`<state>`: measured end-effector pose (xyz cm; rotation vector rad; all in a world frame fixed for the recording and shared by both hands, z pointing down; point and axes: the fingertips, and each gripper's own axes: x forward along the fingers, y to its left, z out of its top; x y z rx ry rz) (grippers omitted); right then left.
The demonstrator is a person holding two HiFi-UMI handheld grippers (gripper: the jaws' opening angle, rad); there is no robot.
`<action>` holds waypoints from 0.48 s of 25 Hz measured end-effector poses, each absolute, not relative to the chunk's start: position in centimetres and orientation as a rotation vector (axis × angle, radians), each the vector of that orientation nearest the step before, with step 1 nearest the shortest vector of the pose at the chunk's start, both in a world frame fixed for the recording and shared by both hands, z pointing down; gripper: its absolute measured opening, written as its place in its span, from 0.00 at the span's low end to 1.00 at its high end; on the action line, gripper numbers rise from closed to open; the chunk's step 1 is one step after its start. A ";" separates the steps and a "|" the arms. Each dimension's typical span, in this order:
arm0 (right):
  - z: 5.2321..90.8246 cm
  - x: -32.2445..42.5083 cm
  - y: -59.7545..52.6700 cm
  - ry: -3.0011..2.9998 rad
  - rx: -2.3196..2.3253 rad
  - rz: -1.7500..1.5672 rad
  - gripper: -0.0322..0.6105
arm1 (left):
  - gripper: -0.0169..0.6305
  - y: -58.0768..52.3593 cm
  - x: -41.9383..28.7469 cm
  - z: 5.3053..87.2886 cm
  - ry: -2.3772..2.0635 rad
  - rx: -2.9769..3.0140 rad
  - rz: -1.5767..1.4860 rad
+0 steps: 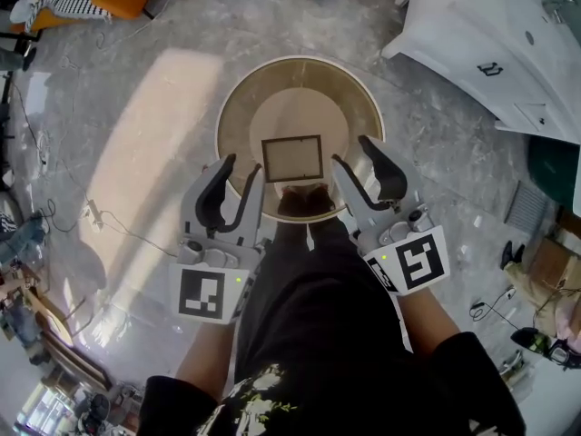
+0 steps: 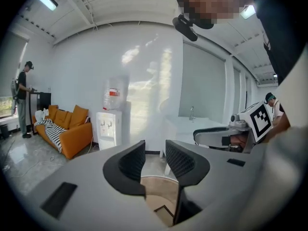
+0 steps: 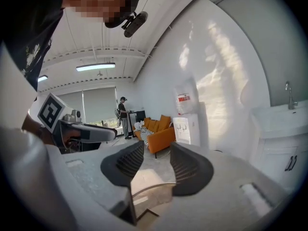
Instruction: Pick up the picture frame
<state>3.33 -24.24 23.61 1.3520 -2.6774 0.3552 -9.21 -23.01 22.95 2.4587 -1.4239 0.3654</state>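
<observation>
A dark-edged picture frame (image 1: 291, 157) lies flat at the middle of a round wooden table (image 1: 238, 107). Both grippers hover over the table's near rim, one on each side of the frame. My left gripper (image 1: 241, 173) is open, with nothing between its black pads. My right gripper (image 1: 354, 155) is open and empty too. In the left gripper view the jaws (image 2: 155, 159) stand apart, with the table (image 2: 156, 187) and a frame corner (image 2: 166, 211) below them. The right gripper view shows its open jaws (image 3: 156, 160) above the table edge (image 3: 154, 187).
The table stands on a grey marble floor (image 1: 127, 153). An orange sofa (image 2: 67, 126) and a water dispenser (image 2: 108, 124) line the far wall. A white sink cabinet (image 1: 490, 34) stands at the right. Cables (image 1: 100, 216) trail at the left. A person (image 3: 123, 117) stands far off.
</observation>
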 end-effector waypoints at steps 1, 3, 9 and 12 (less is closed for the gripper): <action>23.9 3.5 -24.3 -2.669 1.352 0.360 0.32 | 0.25 -23.1 -9.3 23.2 -1.429 2.451 0.367; 24.7 3.6 -24.3 -2.650 1.345 0.360 0.32 | 0.25 -23.3 -9.3 23.8 -1.431 2.444 0.389; 27.8 4.1 -25.0 -2.605 1.305 0.341 0.32 | 0.25 -23.9 -8.9 27.2 -1.416 2.399 0.437; 29.5 4.2 -25.1 -2.592 1.296 0.355 0.30 | 0.25 -23.8 -9.0 28.9 -1.412 2.380 0.466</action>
